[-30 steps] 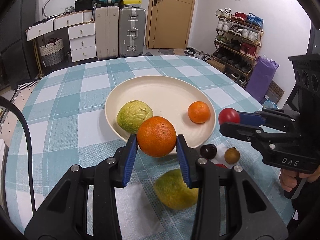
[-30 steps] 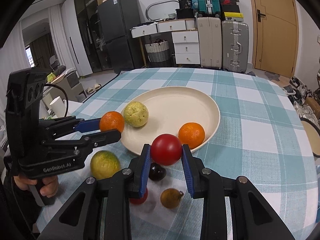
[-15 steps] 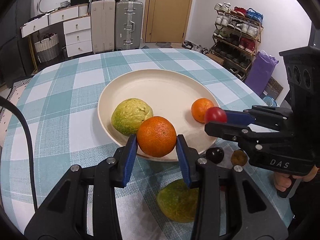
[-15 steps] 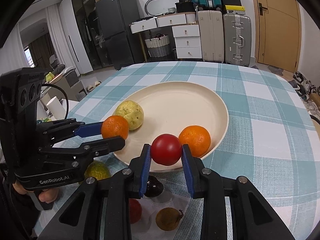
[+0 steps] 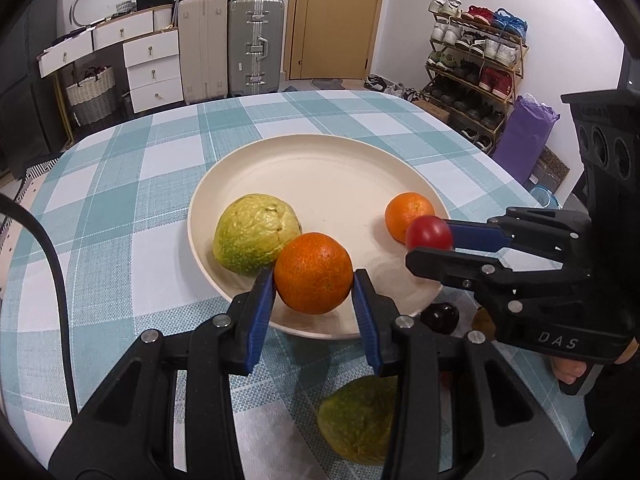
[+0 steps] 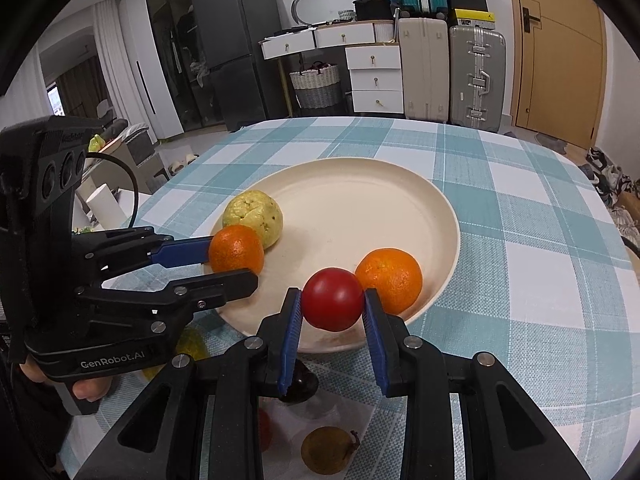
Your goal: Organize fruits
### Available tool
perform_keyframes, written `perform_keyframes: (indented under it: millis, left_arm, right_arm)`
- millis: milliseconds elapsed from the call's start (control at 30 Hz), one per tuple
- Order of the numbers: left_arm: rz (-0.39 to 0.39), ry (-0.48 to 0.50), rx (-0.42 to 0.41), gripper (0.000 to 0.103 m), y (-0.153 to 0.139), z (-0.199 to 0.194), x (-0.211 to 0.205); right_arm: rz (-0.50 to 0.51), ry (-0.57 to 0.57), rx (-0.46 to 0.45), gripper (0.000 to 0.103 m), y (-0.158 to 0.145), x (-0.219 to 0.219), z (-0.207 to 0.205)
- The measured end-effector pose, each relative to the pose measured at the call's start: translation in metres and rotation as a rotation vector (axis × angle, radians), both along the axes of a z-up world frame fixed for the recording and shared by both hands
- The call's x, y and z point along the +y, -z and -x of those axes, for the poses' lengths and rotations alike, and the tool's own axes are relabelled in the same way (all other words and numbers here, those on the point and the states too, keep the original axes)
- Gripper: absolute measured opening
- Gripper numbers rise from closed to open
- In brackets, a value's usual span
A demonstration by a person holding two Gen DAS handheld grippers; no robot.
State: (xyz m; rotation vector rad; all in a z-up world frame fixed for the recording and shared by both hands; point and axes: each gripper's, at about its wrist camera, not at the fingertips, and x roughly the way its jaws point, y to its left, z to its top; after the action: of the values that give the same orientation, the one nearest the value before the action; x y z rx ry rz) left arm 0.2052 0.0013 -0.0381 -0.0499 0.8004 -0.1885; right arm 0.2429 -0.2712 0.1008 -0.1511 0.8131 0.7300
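Currently lying on plate [image 5: 256, 168]: one guava [image 5: 256, 236], one orange [image 5: 404, 212]; left gripper [image 5: 314, 286] pinching second orange [image 5: 314, 282], right gripper [image 6: 332, 304] pinching tomato [image 6: 332, 298] over near rim; far half bare.

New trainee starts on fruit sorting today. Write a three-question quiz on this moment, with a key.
1. True or false: the left gripper is clamped on an orange.
2. What does the right gripper hold? A) a plum B) a red tomato C) nothing
3. How many loose fruits lie inside the plate?

Key:
1. True.
2. B.
3. Two: a yellow-green guava and a small orange.
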Motion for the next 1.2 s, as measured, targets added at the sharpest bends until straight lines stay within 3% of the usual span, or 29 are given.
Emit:
perform_keyframes:
  millis: [567, 733, 767, 867, 900, 1033, 1100, 1200]
  left_arm:
    - [-0.014, -0.032, -0.020, 0.036, 0.000, 0.001, 0.003]
    - [-0.016, -0.037, -0.027, 0.038, -0.002, 0.007, 0.004]
    - [-0.014, -0.037, -0.029, 0.041, -0.003, 0.008, 0.004]
    - [-0.028, -0.036, -0.067, 0.062, -0.008, 0.019, 0.002]
    - [-0.032, -0.037, -0.085, 0.067, -0.010, 0.024, 0.002]
    - [-0.019, -0.051, -0.109, 0.074, -0.018, 0.039, 0.005]
    - [-0.010, -0.071, -0.119, 0.085, -0.025, 0.047, 0.009]
    - [0.004, -0.108, -0.136, 0.093, -0.034, 0.062, 0.017]
  right_arm:
    - [-0.016, 0.073, -0.022, 0.035, -0.002, -0.010, -0.008]
    - [-0.043, 0.088, -0.033, 0.048, -0.005, -0.018, -0.007]
    - [-0.047, 0.090, -0.038, 0.049, -0.006, -0.018, -0.006]
    - [-0.057, 0.083, -0.028, 0.057, -0.006, -0.020, -0.005]
    - [-0.059, 0.085, -0.022, 0.066, -0.006, -0.021, -0.005]
    - [-0.081, 0.103, -0.001, 0.083, -0.011, -0.027, 0.001]
    - [-0.080, 0.112, -0.015, 0.091, -0.017, -0.031, 0.007]
    - [-0.053, 0.125, -0.023, 0.101, -0.021, -0.036, 0.015]
